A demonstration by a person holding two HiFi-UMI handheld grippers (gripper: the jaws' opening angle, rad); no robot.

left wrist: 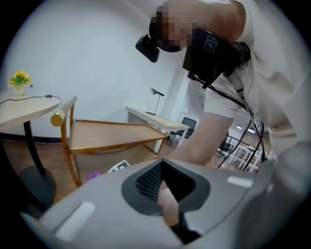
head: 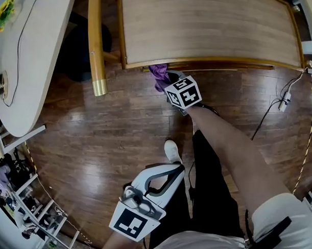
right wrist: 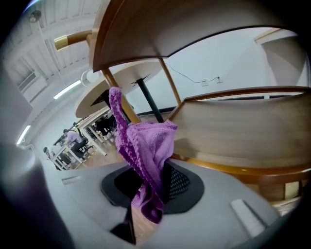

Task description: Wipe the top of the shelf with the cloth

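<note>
Head view: the shelf [head: 205, 26] has its top board cut by the upper edge, far side not seen. The cloth [head: 158, 75] is mostly covered; only a purple fold shows between the shelf's near rim and the marker cube [head: 183, 92] of the right tongs [head: 169, 77], whose tips are under that cube. The round surface [head: 30, 56] at left is cut by the left and top edges, and the flowers [head: 6, 9] on it are half out of picture. Left gripper view: the cloth is a small purple patch by the shelf's leg, the rest behind the body of the left tongs [left wrist: 167, 194]. Right gripper view: the shelf's boards run off the right edge. The people [right wrist: 73, 138] at the far desks are too small to tell apart.
</note>
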